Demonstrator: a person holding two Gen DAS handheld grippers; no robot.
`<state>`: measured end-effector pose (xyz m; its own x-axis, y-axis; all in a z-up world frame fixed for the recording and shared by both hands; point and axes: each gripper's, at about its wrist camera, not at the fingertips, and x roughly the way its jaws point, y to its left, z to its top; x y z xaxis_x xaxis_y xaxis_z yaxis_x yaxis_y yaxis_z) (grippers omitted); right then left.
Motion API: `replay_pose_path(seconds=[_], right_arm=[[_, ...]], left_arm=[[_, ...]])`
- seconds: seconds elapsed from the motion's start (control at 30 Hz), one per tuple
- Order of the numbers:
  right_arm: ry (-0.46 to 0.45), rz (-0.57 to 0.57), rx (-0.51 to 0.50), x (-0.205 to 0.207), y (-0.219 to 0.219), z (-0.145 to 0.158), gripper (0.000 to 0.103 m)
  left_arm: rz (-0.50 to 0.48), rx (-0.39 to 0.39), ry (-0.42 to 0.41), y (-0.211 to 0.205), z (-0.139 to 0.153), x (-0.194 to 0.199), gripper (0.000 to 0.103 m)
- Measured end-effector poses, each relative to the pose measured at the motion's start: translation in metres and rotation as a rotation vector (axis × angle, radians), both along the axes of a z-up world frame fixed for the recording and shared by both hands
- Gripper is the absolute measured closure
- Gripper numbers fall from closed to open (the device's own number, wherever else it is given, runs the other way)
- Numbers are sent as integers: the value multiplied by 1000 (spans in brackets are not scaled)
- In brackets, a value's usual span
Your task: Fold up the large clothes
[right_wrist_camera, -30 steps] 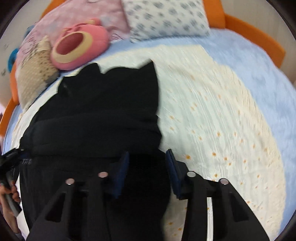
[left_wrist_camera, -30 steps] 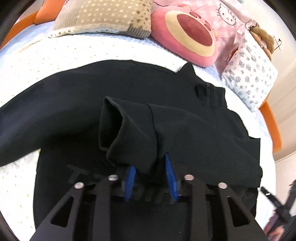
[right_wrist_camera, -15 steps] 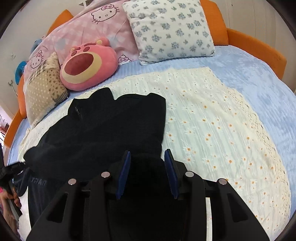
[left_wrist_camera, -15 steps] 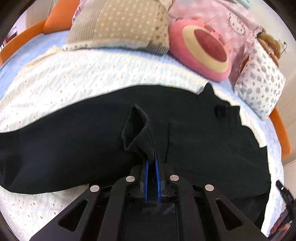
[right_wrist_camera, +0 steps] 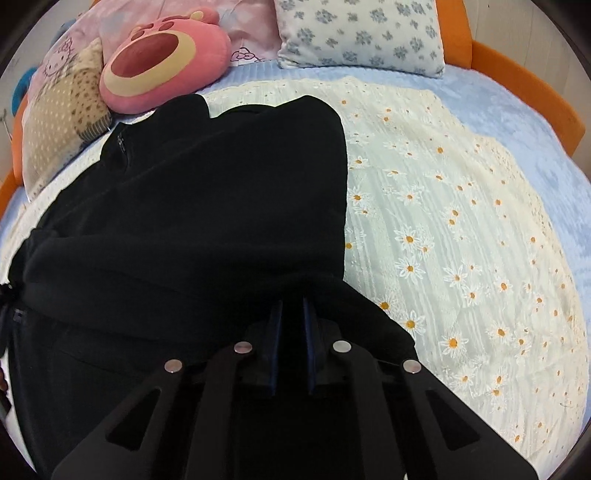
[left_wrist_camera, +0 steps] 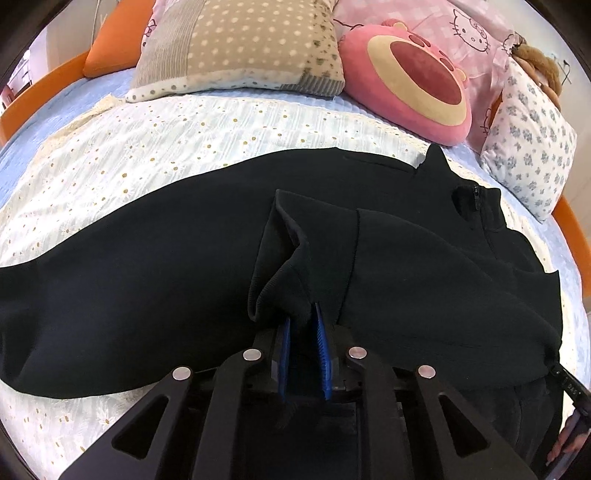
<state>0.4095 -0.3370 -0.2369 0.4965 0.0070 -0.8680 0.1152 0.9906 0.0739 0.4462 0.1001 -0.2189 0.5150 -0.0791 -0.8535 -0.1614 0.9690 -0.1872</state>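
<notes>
A large black zip-neck top lies spread on the bed, one sleeve stretched out to the left. Its other sleeve is folded across the body. My left gripper is shut on that sleeve's cuff, which bunches up between the blue pads. In the right wrist view the same black top fills the left half. My right gripper is shut on a fold of the black fabric at the garment's right edge, near its hem.
A floral cream bedspread covers a blue sheet with an orange bed rim. At the head lie a dotted pillow, a pink plush cushion and a floral pillow.
My right gripper closed from open onto the fabric at the garment's right edge. My left gripper closed on the cuff a second ago and has moved it slightly.
</notes>
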Motion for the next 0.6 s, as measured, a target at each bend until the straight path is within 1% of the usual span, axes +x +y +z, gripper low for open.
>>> replay_pose_path(seconds=[0.13, 0.17, 0.2, 0.23, 0.27, 0.3, 0.33, 0.37, 0.4, 0.43, 0.47, 0.5, 0.6], right_arm=[[22, 8, -46, 3, 4, -1, 93], [25, 11, -59, 4, 6, 0, 92], [25, 27, -88, 4, 9, 2, 91], [25, 41, -112, 4, 12, 3, 91], [24, 63, -142, 4, 16, 6, 90], [29, 74, -159, 3, 18, 9, 89], [32, 72, -156, 1, 17, 11, 87], [31, 66, -138, 0, 17, 14, 81], [20, 59, -118, -3, 18, 19, 71], [7, 56, -119, -4, 21, 23, 67], [-7, 49, -129, -6, 24, 28, 65], [-26, 41, -137, -10, 28, 34, 65], [-43, 43, -117, -14, 43, 45, 65]], left_arm=[[-10, 8, -11, -1, 0, -3, 83], [-11, -8, -14, 0, 2, -4, 82], [-14, -15, -12, 1, 3, -6, 76], [-18, -21, -3, 3, 5, -8, 58], [-28, -40, 3, 5, 7, -11, 50], [-37, -65, 16, 10, 9, -16, 23], [-30, -63, 19, 15, 13, -23, 11], [-23, -57, 8, 21, 16, -30, 11], [-17, -53, -7, 30, 21, -39, 11], [-2, -47, -18, 42, 26, -49, 11], [8, -50, -23, 51, 28, -56, 11], [24, -66, -22, 65, 29, -64, 11], [112, -140, -12, 118, 30, -92, 11]])
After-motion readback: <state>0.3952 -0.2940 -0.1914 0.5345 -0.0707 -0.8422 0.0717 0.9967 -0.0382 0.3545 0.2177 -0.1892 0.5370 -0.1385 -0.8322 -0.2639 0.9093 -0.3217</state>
